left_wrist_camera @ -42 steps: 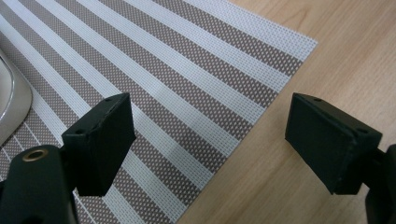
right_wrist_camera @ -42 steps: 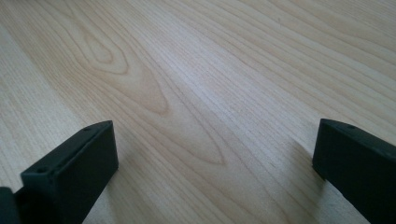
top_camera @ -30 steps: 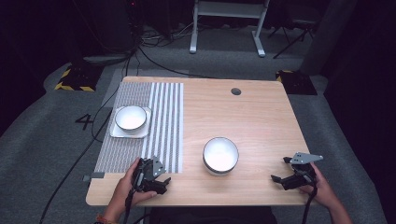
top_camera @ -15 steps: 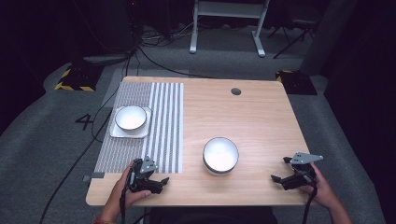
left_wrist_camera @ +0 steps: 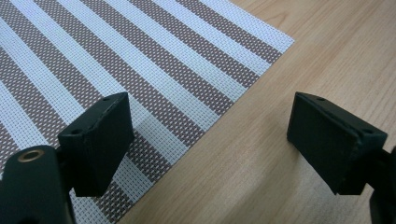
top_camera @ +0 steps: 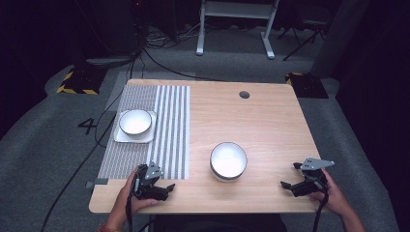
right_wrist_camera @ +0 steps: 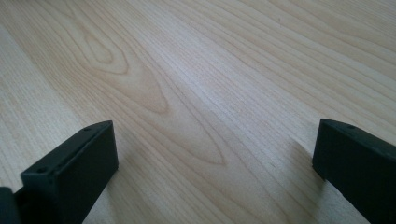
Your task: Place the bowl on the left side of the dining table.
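Observation:
Near the table's front edge my left gripper (top_camera: 166, 182) rests open in a hand, pointing right. Its jaws (left_wrist_camera: 210, 140) straddle the near right corner of a striped placemat (left_wrist_camera: 140, 60) with nothing between them. At the front right my right gripper (top_camera: 290, 175) is held low over bare wood, also open and empty (right_wrist_camera: 215, 172). A white bowl (top_camera: 228, 160) stands on the wood between the two grippers, a little farther back. A second white bowl (top_camera: 135, 122) sits on a square white plate (top_camera: 119, 137) on the placemat (top_camera: 169, 130).
The wooden table (top_camera: 270, 125) has a round cable hole (top_camera: 244, 94) near its far edge. Beyond it are grey carpet, loose cables (top_camera: 159, 58) and a white stand (top_camera: 234, 29). A cable (top_camera: 72, 179) runs down the floor at the left.
The left gripper has shifted slightly at the front edge. The right gripper and both bowls have stayed put.

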